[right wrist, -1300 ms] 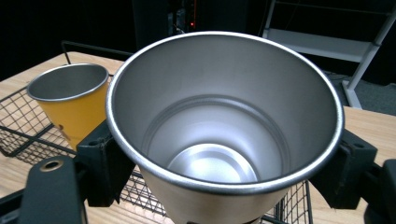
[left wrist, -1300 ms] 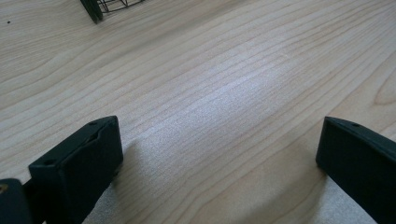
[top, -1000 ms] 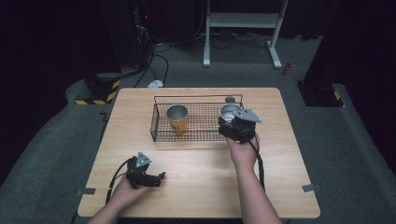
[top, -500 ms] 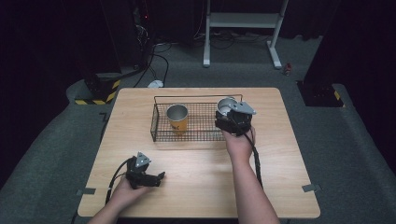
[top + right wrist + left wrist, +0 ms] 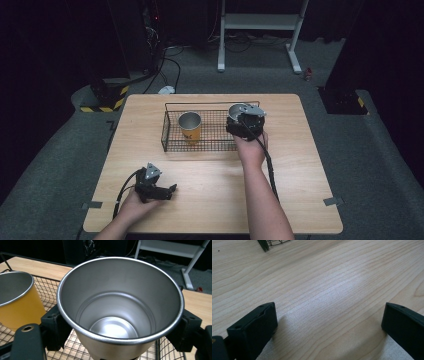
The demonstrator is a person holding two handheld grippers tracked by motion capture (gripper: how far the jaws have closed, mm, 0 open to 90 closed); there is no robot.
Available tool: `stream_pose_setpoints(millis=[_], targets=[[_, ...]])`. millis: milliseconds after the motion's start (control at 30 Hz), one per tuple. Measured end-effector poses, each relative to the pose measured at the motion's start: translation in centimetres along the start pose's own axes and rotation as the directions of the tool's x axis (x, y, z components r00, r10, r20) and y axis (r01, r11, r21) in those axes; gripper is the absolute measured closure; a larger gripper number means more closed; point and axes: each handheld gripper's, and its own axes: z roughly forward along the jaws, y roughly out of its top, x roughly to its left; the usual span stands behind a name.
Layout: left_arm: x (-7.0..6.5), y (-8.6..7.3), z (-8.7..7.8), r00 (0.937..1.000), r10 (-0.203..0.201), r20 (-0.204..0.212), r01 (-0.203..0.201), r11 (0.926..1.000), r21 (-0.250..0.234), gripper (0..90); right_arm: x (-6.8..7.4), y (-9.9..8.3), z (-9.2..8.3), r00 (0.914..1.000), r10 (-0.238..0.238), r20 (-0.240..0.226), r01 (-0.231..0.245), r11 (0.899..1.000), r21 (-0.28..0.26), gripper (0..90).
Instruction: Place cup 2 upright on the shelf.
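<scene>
A black wire basket (image 5: pixel 170 135) stands at the back middle of the wooden table (image 5: pixel 300 165). A yellow steel cup (image 5: pixel 190 126) stands upright in its left half, also at the left in the right gripper view (image 5: pixel 18 305). My right gripper (image 5: pixel 239 122) is shut on a plain steel cup (image 5: pixel 239 110) over the basket's right end; the jaws press on both sides of the cup (image 5: pixel 120 312), which is upright and empty. My left gripper (image 5: pixel 167 191) rests low on the table near the front left, open, with bare wood between its jaws (image 5: pixel 329 322).
Beyond the table's far edge stand a white metal frame (image 5: pixel 260 22) and cables on grey carpet, with a black-and-yellow striped block (image 5: pixel 102 102) at the back left. A corner of the basket (image 5: pixel 265 243) shows in the left gripper view.
My right gripper has carried the steel cup forward, from the basket's near right edge to over its right end. The left gripper has hardly moved.
</scene>
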Motion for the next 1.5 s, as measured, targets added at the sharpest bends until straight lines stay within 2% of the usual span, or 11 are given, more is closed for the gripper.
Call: stream_pose_setpoints(millis=[500, 900, 1133, 1267, 1500], targets=[[0.0, 0.0, 0.0, 1.0, 0.001, 0.0, -0.001, 1.0, 0.002, 0.7, 1.3, -1.2, 3.2, 0.9999, -0.007, -0.01, 0.008, 0.994, 0.106, 18.5], [0.0, 0.0, 0.0, 1.0, 0.002, 0.0, -0.002, 1.0, 0.002, 0.7, 1.5, -2.2, 5.2, 0.9998, -0.002, -0.018, 0.005, 0.978, 0.208, 18.5], [0.0, 0.0, 0.0, 1.0, 0.003, 0.0, -0.003, 1.0, 0.002, 0.7, 1.6, -2.4, 5.8, 0.9996, -0.017, -0.022, 0.021, 0.976, 0.217, 18.5], [0.0, 0.0, 0.0, 1.0, 0.004, -0.001, -0.004, 1.0, 0.002, 0.7, 1.7, -2.4, 6.0, 0.9996, -0.026, -0.014, 0.029, 0.971, 0.235, 18.5], [0.0, 0.0, 0.0, 1.0, 0.004, 0.001, -0.004, 1.0, 0.002, 0.7, 1.5, -2.5, 6.3, 0.9993, -0.028, -0.026, 0.034, 0.965, 0.258, 18.5]])
